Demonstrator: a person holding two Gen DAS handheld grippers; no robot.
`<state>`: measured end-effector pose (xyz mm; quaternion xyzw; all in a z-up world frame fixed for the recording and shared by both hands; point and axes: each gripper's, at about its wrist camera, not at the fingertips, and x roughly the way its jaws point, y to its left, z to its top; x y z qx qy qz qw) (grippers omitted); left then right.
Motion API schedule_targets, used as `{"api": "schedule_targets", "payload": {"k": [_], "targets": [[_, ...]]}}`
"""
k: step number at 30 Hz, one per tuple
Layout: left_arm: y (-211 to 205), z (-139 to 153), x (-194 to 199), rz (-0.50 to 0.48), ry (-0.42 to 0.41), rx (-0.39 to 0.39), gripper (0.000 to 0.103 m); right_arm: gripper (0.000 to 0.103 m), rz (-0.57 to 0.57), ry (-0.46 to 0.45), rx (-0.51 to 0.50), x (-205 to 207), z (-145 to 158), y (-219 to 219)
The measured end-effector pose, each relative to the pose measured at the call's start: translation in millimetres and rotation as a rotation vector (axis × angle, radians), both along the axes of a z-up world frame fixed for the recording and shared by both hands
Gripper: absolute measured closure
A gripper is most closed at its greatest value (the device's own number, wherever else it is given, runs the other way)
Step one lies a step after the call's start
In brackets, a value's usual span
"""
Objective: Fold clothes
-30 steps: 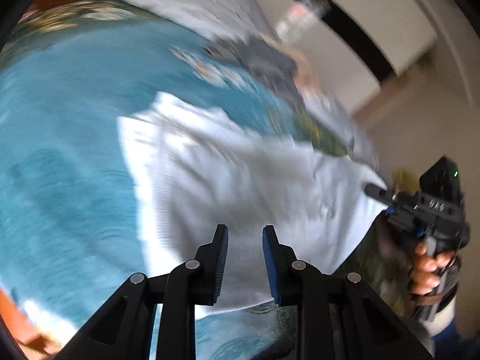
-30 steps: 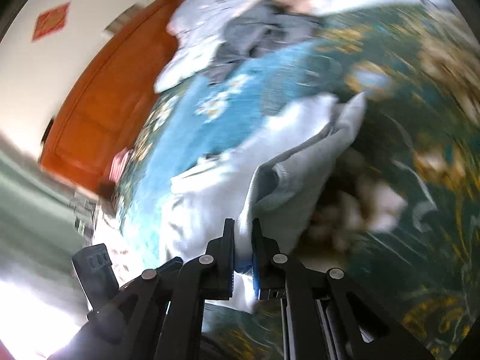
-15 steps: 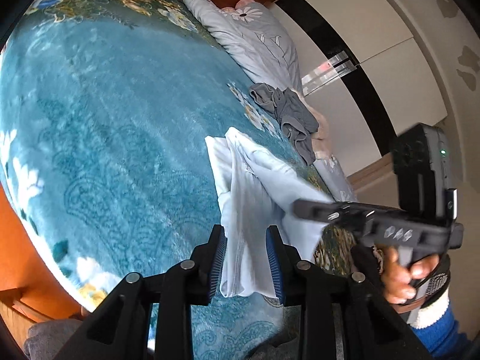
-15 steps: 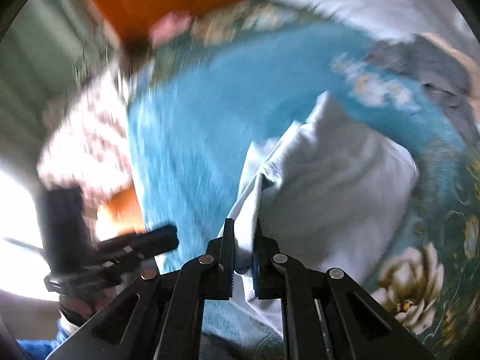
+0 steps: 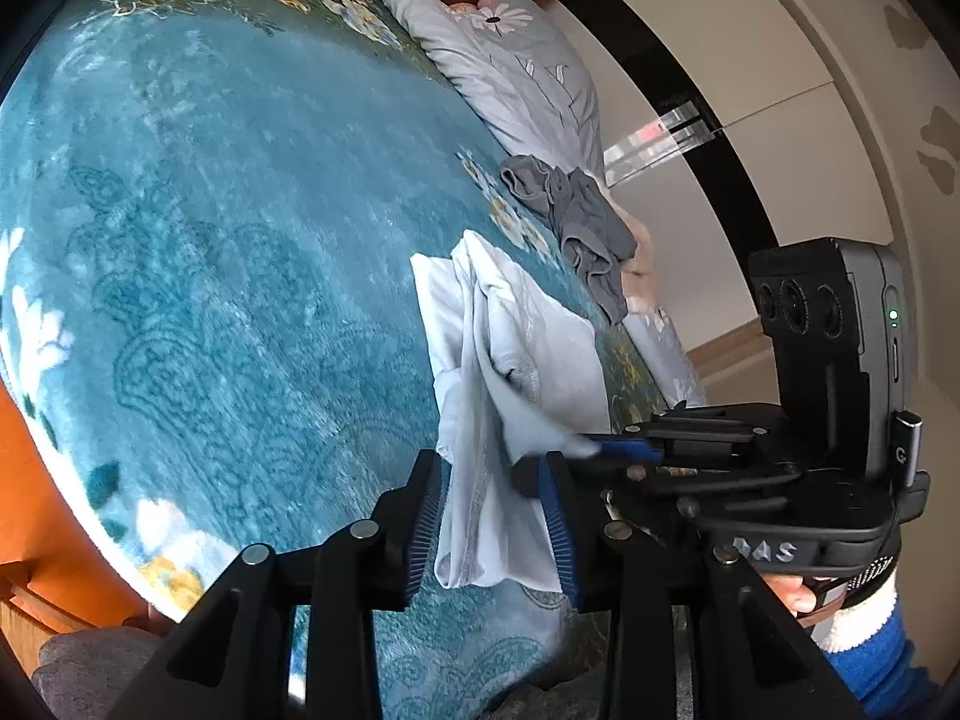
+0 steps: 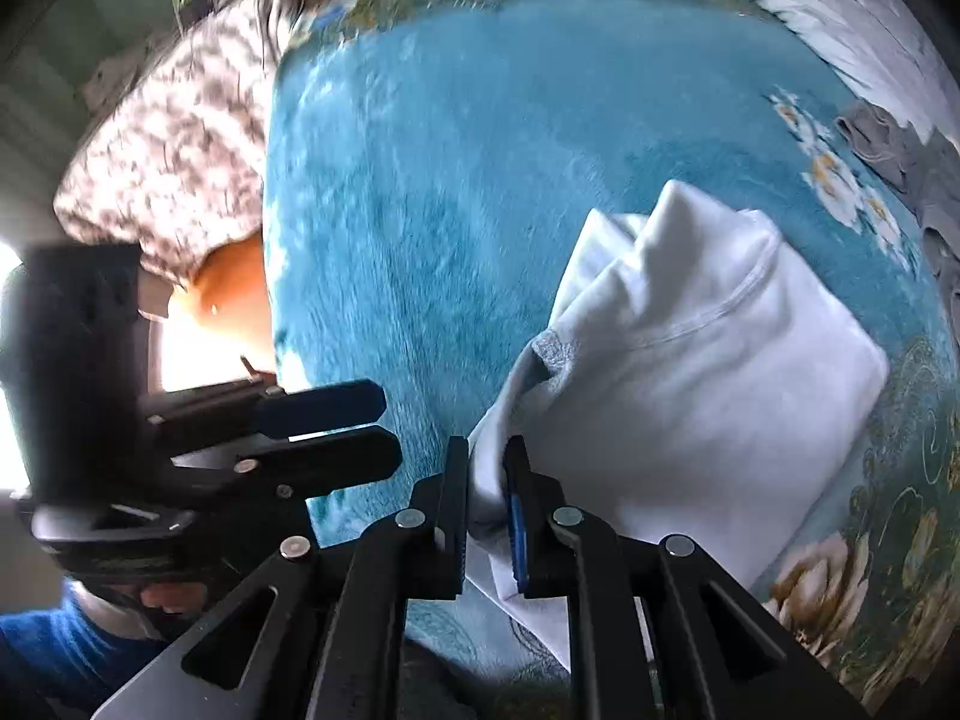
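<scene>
A pale blue-white garment [image 5: 510, 360] lies folded lengthwise on the teal floral blanket [image 5: 210, 240]. The near end of the garment lies between the fingers of my left gripper [image 5: 491, 519]. Its jaws are opening and the pads stand clear of the cloth. My right gripper [image 6: 486, 480] points steeply down at the garment's [image 6: 708, 360] near edge. A fold of cloth fills its narrow gap and still rises into it, and its jaws are opening. In the left wrist view the right gripper [image 5: 594, 450] comes in from the right, with a lifted corner at its pads.
A crumpled grey garment [image 5: 576, 222] lies beyond the pale one, beside a floral grey duvet [image 5: 516, 60]. A brown-and-white patterned quilt [image 6: 174, 138] sits at the bed's far left corner. An orange wooden bed frame [image 5: 24, 450] borders the blanket. Blue sleeves [image 5: 870, 660] show behind both grippers.
The right gripper swung across with the garment's edge, so the spread cloth is now a narrower fold, and it has stopped beside the left gripper. The left jaws have widened.
</scene>
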<state>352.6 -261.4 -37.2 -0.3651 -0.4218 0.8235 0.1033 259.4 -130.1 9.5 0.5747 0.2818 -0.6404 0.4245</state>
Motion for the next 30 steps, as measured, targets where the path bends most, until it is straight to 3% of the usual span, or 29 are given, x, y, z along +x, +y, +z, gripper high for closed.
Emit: {"api": "schedule_targets", "payload": {"k": [5, 8, 13, 16, 18, 19, 20, 24, 25, 28, 30], "targets": [[0, 1, 0, 0.006, -0.004, 0.008, 0.057, 0.076, -0.007, -0.048, -0.046, -5, 9, 10], [3, 1, -3, 0.002, -0.006, 0.007, 0.057, 0.058, -0.07, -0.056, -0.129, -17, 28, 37], [18, 1, -15, -0.024, -0.024, -0.027, 0.057, 0.057, -0.308, -0.073, -0.252, -49, 35, 115], [28, 2, -25, -0.043, -0.041, -0.057, 0.061, 0.057, -0.454, -0.095, -0.266, -59, 20, 165], [36, 0, -29, -0.043, -0.062, -0.098, 0.089, 0.057, -0.529, -0.121, -0.26, -61, 6, 193], [39, -1, -31, -0.041, -0.072, -0.118, 0.095, 0.057, -0.561, -0.136, -0.256, -61, -1, 206], [39, -1, -30, -0.037, -0.07, -0.105, 0.096, 0.057, -0.591, -0.152, -0.255, -61, -7, 218], [28, -3, -15, -0.043, -0.002, 0.122, 0.097, 0.057, -0.622, -0.205, -0.304, -53, -20, 237], [25, -5, -11, -0.044, 0.0, 0.144, 0.097, 0.057, -0.623, -0.219, -0.324, -52, -22, 239], [22, -24, -7, -0.011, -0.115, 0.037, 0.097, 0.053, -0.613, -0.252, -0.372, -51, -27, 241], [24, -41, -6, -0.016, -0.158, 0.074, 0.097, 0.045, -0.603, -0.272, -0.393, -49, -32, 239]]}}
